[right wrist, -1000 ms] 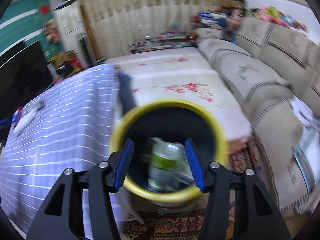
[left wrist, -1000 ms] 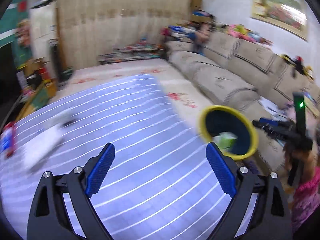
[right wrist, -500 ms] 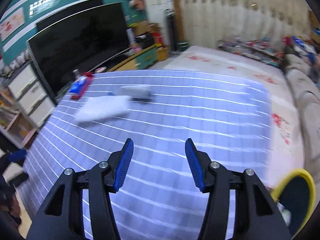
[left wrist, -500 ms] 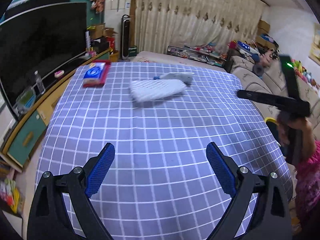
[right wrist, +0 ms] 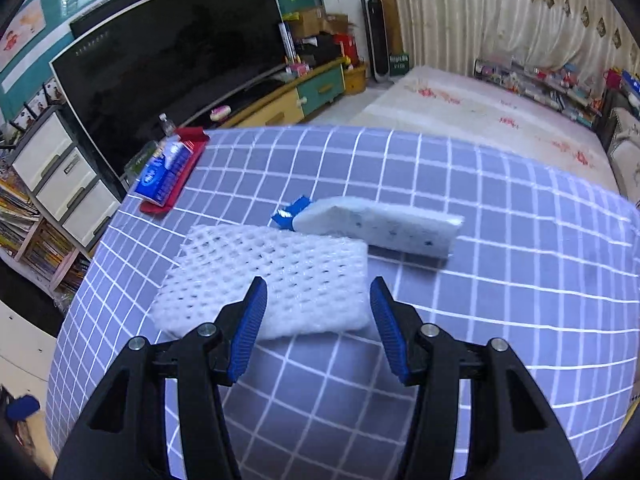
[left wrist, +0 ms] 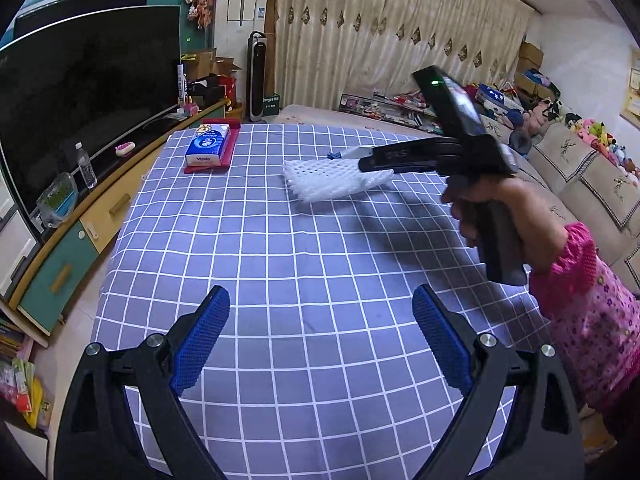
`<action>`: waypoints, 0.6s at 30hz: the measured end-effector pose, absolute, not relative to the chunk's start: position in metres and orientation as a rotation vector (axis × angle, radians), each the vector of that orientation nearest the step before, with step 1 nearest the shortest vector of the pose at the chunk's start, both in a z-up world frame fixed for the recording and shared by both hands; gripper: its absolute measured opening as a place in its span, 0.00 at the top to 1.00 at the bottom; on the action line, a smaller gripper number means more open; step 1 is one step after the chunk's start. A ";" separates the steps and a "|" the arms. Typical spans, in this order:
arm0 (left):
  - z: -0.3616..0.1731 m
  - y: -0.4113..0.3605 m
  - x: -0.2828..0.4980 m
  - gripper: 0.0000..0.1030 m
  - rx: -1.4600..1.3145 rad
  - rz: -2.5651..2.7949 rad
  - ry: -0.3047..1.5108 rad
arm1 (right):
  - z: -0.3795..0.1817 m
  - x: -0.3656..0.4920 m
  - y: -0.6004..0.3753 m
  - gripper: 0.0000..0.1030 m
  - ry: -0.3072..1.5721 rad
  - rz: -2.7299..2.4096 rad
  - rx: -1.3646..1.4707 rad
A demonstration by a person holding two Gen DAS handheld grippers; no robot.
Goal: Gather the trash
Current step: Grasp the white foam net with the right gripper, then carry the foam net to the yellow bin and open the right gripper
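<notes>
Living-room clutter is crowding the background: a large dark television is filling the upper left of both views, pale curtains are running along the top, and a table covered in a purple cloth with a white grid point(left wrist: 304, 240) is taking up the centre. On that cloth, a white foam mesh fruit sleeve point(right wrist: 272, 280) is lying flat in the middle of the right wrist view, with a white speckled wrapper with a blue torn end point(right wrist: 380, 228) just beside it, towards the upper right, the two apparently touching or nearly so. A blue tissue pack on a red tray point(left wrist: 208, 144) is sitting at the table's far left corner. The right gripper point(right wrist: 318, 310) is hovering over the sleeve's near edge, its blue pads spread partway and gripping nothing; whether they are brushing the foam is hard to tell. To take the sleeve well, the person is probably best lowering the pads so they straddle the near edge, then pinching firmly, since soft foam is likely to squash and slip, and the wrapper beside it could be dragged along. The left gripper point(left wrist: 320, 340) is hanging wide open over bare cloth at the lower centre, holding nothing.
</notes>
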State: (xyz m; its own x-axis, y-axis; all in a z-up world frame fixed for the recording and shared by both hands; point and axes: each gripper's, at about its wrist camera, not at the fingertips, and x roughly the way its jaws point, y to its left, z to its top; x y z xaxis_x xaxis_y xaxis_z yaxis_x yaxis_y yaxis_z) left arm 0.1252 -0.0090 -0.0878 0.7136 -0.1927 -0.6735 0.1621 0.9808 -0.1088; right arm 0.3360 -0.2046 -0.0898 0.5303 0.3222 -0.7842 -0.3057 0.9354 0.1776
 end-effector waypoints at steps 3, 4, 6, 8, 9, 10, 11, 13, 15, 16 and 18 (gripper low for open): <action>-0.087 -0.008 0.123 0.11 -0.051 -0.199 0.750 | -0.096 0.336 -0.202 0.76 0.961 0.362 0.012; -0.087 -0.008 0.124 0.11 -0.053 -0.200 0.751 | -0.095 0.332 -0.202 0.83 0.951 0.359 0.005; -0.089 -0.008 0.124 0.11 -0.053 -0.202 0.754 | -0.090 0.324 -0.204 0.91 0.929 0.372 0.010; -0.092 -0.007 0.124 0.11 -0.056 -0.205 0.759 | -0.082 0.313 -0.206 0.93 0.906 0.396 0.021; -0.093 -0.008 0.124 0.11 -0.057 -0.209 0.763 | -0.077 0.307 -0.208 0.93 0.893 0.401 0.016; -0.093 -0.009 0.125 0.11 -0.057 -0.211 0.764 | -0.072 0.298 -0.210 0.93 0.879 0.409 0.013; -0.093 -0.010 0.125 0.11 -0.057 -0.213 0.763 | -0.068 0.292 -0.212 0.94 0.870 0.417 0.013; -0.093 -0.013 0.124 0.11 -0.058 -0.221 0.761 | -0.060 0.277 -0.218 0.94 0.850 0.426 0.012; -0.093 -0.017 0.123 0.11 -0.054 -0.229 0.759 | -0.053 0.261 -0.226 0.94 0.829 0.431 0.018; -0.093 -0.019 0.123 0.11 -0.051 -0.233 0.759 | -0.050 0.255 -0.230 0.94 0.823 0.430 0.018; -0.094 -0.023 0.124 0.11 -0.049 -0.242 0.762 | -0.046 0.241 -0.239 0.94 0.814 0.426 0.021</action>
